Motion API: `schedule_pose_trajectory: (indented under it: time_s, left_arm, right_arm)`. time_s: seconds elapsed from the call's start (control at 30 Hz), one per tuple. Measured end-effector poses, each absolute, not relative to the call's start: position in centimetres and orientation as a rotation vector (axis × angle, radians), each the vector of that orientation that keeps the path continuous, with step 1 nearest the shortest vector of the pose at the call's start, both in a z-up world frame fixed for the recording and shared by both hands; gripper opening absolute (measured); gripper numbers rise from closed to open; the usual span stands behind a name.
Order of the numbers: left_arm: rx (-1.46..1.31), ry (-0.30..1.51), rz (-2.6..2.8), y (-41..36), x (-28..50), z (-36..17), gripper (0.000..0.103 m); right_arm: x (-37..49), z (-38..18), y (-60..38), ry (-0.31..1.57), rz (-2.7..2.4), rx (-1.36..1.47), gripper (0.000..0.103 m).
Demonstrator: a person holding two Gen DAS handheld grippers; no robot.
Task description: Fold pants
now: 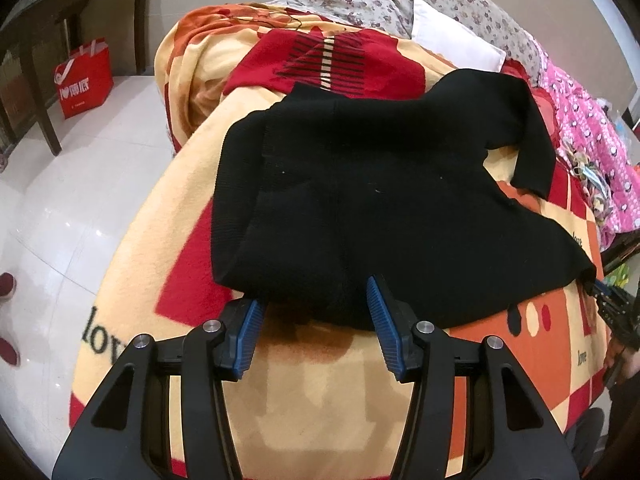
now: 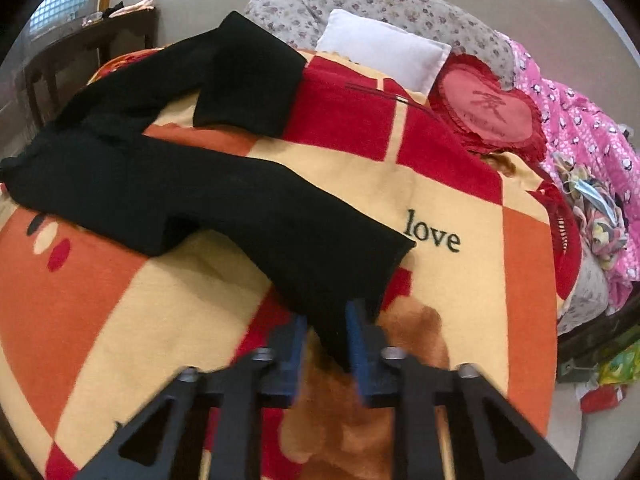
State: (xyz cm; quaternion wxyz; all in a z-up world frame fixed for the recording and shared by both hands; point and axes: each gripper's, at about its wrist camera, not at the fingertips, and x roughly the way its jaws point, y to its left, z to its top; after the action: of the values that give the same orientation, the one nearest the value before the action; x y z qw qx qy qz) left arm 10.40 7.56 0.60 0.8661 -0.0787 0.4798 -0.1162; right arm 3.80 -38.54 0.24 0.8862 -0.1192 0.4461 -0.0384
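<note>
Lying spread across checked blanket (image 1: 312, 392) on bed: black pants (image 1: 380, 200). Left gripper (image 1: 316, 320) hovering released at near waist edge, pads not pressing. Right gripper (image 2: 326, 344) pinching hem of near trouser leg (image 2: 320, 264). Standing on floor: red bag (image 1: 86, 78), contents hidden.

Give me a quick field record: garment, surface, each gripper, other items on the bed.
garment: black pants, spread flat, legs apart
surface: patterned blanket printed "love", on a bed
left gripper: open, straddling the near edge of the pants at the waist end
right gripper: shut on the hem corner of the nearer leg
other items: white pillow, red heart cushion, pink quilt, red sweater
</note>
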Motion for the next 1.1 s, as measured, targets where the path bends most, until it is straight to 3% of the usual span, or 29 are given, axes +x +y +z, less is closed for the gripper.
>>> schedule_pose_trajectory:
  time_s: [0.03,0.17,0.5,0.73,1.1]
  left_arm:
    - [-0.169,1.004,-0.242,7.6,10.4,0.6,0.021]
    - [-0.199,0.972,-0.246,8.2,9.8,1.3,0.009]
    - [-0.291,0.972,-0.365,10.7,6.4,2.9,0.007]
    - [-0.374,0.963,-0.411,12.5,4.5,4.3,0.007]
    - [-0.239,0.953,-0.327,11.7,4.4,2.9,0.005]
  right_arm:
    - [3.8,0.3,-38.7,0.926,-0.095,-0.251,0.004]
    - [3.0,1.4,-38.7,0.888,-0.09,-0.271,0.004]
    - [-1.8,2.2,-40.3,1.016,-0.097,-0.398,0.004]
    - [-5.5,2.8,-38.7,1.001,-0.095,-0.464,0.004]
    - [-7.0,1.4,-37.7,0.976,-0.085,-0.41,0.003]
